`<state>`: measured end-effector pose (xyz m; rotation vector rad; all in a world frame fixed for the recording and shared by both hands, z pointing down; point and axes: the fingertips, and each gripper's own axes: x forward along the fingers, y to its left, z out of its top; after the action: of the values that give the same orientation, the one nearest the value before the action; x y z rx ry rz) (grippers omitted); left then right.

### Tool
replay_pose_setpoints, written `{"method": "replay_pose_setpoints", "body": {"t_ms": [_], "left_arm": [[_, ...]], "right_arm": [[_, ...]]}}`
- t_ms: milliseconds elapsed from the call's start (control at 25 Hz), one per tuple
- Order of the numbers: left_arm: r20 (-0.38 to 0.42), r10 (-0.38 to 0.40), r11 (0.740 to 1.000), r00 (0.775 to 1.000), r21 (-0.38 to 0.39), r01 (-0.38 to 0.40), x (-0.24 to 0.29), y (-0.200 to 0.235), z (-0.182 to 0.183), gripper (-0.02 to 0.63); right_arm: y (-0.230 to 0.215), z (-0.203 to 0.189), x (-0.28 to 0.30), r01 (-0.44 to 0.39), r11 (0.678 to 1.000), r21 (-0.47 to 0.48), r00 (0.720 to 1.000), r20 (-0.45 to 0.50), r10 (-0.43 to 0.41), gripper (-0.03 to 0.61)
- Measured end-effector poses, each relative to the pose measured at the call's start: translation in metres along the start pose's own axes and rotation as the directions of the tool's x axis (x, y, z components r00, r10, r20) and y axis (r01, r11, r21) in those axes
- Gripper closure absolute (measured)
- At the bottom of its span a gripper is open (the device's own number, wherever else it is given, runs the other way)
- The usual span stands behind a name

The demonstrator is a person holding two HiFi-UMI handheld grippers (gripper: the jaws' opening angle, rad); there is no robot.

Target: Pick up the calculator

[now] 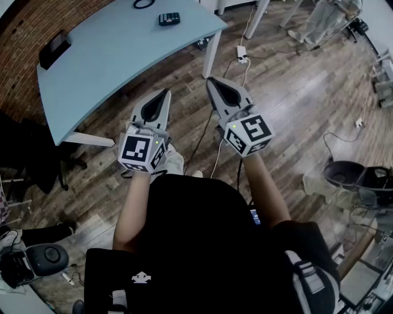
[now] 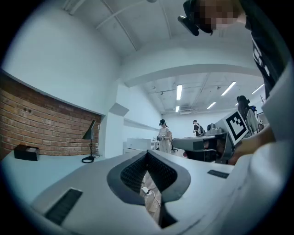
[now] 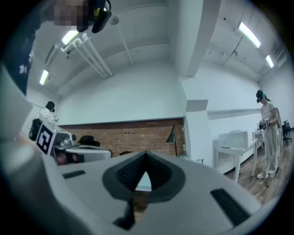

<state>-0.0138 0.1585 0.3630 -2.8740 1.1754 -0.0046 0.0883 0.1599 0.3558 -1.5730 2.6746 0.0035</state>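
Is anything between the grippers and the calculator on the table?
Nothing visible. The left gripper and right gripper are over open floor, short of the table; the calculator lies on bare tabletop.

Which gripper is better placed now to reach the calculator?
Right, by a little. The right gripper is held further forward and aims at the calculator on the table; the left gripper sits further back. Both are shut and empty.

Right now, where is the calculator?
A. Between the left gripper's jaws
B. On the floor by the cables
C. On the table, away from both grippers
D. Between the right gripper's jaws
C: the calculator lies on the table, ahead of the left gripper and right gripper, whose jaws are shut on nothing.
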Motion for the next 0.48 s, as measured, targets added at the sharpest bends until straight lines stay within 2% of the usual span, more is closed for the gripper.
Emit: {"method": "replay_pose_setpoints", "body": {"t_ms": [480], "left_arm": [[0.008, 0.019, 1.0, 1.0, -0.014, -0.018, 0.004, 0.017, -0.001, 0.604]], "right_arm": [[0.005, -0.005, 0.018, -0.021, 1.0, 0.01, 1.0, -0.01, 0.021, 0.574]]}}
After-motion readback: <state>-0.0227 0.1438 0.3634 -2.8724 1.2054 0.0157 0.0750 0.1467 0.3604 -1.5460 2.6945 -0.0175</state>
